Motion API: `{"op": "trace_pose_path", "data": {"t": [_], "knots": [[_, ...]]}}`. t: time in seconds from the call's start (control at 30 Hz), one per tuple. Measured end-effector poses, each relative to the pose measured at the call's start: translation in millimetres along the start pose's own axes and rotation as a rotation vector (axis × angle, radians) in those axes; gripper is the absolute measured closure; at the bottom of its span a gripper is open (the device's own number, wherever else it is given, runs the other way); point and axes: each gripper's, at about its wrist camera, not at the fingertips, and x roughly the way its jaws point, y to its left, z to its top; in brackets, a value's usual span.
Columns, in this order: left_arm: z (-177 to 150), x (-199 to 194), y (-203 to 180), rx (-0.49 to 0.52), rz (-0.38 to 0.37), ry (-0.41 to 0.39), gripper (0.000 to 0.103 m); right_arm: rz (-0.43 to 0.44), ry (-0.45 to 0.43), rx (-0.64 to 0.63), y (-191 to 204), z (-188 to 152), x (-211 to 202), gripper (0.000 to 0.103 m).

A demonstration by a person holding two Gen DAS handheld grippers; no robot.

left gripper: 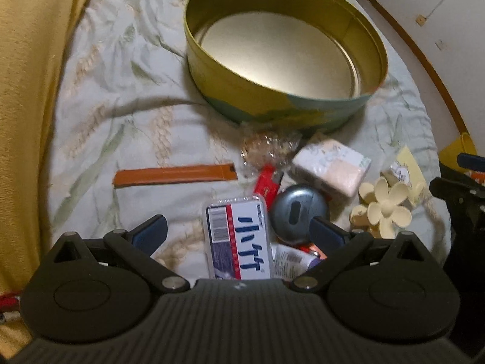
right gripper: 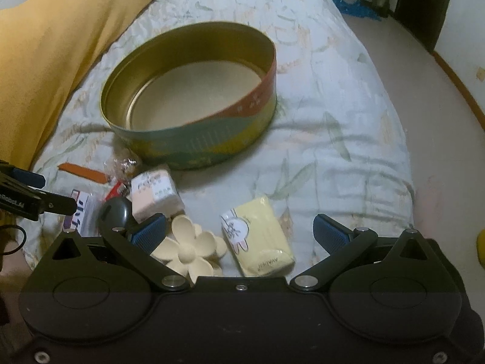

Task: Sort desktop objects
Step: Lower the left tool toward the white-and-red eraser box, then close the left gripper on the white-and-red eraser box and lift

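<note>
Now at the picking-up step. Left tool [left gripper: 239,227] wide open around the white and blue box [left gripper: 237,239], low in the frame. Right tool [right gripper: 239,227] wide open too, holding nothing. Next: squeeze gently, lift, drop into the empty round tin [left gripper: 272,97] up top.

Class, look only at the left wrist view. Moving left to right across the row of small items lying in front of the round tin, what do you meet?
Orange strap → white and blue packet → round grey case → cream flower hair clip.
</note>
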Motion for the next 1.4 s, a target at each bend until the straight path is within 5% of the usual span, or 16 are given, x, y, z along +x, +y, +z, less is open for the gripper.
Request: {"op": "trace_pose_path", "data": {"t": [0.37,0.93,1.13,1.4], "knots": [[-5,23,3,-0.039,0.006,0.122,0.013,0.010,0.035,-0.006,-4,-11,8,0.000],[-4,45,3,-0.050,0.059,0.149,0.017,0.027,0.101,-0.055,2,-6,35,0.000],[-4,55,12,-0.112,0.043,0.174,0.040,0.014,0.119,-0.072,0,-2,43,0.000],[-6,40,25,-0.153,-0.001,0.147,0.043,0.017,0.113,-0.076,-1,-2,44,0.000]]}}
